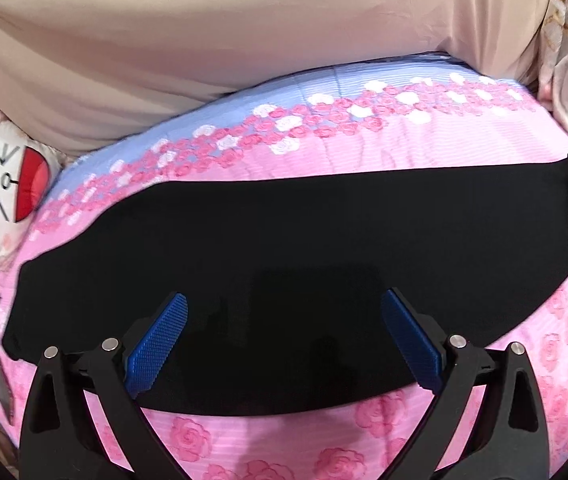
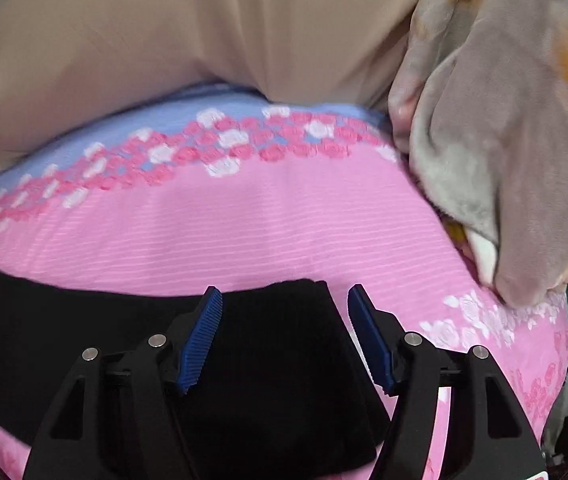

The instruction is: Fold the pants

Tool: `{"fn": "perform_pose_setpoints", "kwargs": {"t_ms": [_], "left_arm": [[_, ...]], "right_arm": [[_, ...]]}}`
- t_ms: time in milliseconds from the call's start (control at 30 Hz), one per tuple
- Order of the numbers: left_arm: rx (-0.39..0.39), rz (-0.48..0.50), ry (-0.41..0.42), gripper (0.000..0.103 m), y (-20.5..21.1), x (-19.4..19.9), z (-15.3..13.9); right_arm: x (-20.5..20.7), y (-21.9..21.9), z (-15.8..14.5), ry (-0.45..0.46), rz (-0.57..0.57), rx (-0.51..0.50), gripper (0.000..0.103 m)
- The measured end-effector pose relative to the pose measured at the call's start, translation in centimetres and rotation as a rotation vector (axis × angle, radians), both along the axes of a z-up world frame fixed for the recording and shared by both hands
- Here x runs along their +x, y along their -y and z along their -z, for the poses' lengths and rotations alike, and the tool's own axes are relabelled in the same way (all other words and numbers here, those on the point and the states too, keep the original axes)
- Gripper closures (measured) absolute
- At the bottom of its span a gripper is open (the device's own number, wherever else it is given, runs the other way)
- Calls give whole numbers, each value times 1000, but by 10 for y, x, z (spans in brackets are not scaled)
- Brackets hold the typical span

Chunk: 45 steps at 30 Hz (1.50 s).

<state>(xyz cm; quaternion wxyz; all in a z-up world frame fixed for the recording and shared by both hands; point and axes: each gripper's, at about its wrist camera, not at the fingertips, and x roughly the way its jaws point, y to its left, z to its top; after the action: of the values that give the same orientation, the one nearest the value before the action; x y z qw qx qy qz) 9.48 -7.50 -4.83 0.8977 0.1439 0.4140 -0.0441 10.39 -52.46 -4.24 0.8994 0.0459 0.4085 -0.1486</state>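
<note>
A white cartoon pillow sits at the left edge. The black pants lie flat across the pink rose bedspread. The left gripper and right gripper hang over them, fingers apart, holding nothing.

Pants flat on bedspread

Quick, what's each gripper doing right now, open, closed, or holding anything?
Left gripper: open, holding nothing, over the black pants.
Right gripper: open, holding nothing, its blue pads either side of the pants' end.
</note>
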Motion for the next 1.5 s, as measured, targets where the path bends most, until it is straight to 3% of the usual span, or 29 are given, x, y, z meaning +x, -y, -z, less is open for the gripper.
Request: {"fn": "perform_pose_setpoints", "kwargs": {"t_ms": [67, 100, 133, 200, 333, 467, 533, 667, 733, 800, 867, 933, 1033, 1067, 1167, 1333, 1500], "left_arm": [[35, -1, 15, 7, 0, 0, 0], [48, -1, 19, 7, -1, 0, 0], [52, -1, 20, 7, -1, 0, 0], [47, 4, 16, 7, -3, 1, 2], [30, 3, -7, 7, -4, 4, 9], [25, -5, -22, 7, -6, 3, 14], [27, -9, -23, 7, -8, 2, 15], [18, -24, -22, 7, -15, 1, 13], [-6, -33, -28, 7, -18, 1, 12], [-35, -28, -35, 7, -17, 1, 12], [-40, -20, -30, 7, -13, -1, 12], [-41, -14, -29, 7, -11, -5, 11], [-59, -11, -34, 7, -17, -12, 10], [-71, -16, -32, 7, -22, -15, 9], [-89, -23, -33, 7, -35, -22, 11], [-90, -36, -29, 7, -49, -24, 19], [-140, -76, -17, 7, -74, -23, 14]], "right_arm": [[15, 5, 16, -38, 13, 4, 48], [16, 5, 17, -19, 8, 21, 57], [16, 5, 16, -16, 2, 40, 74], [15, 4, 10, -8, 25, 15, 78], [17, 24, 18, 2, 78, 68, 79], [13, 28, 13, 37, 178, 35, 99], [14, 30, 16, -13, 198, 14, 97], [-39, 13, -12, 109, 138, 100, 91], [-61, 0, -15, 115, 91, 129, 91], [-73, -12, -2, 59, 49, 141, 91], [-75, -12, 22, -18, 45, 76, 98], [-83, 7, 22, 29, 77, 155, 98], [-96, 11, 6, 61, 159, 148, 81], [-100, 5, -1, 78, 157, 126, 76], [-111, -17, -11, 119, 138, 118, 74], [-124, -66, -6, 107, 99, 105, 74], [-104, -149, -13, 100, -93, 144, 74]]}}
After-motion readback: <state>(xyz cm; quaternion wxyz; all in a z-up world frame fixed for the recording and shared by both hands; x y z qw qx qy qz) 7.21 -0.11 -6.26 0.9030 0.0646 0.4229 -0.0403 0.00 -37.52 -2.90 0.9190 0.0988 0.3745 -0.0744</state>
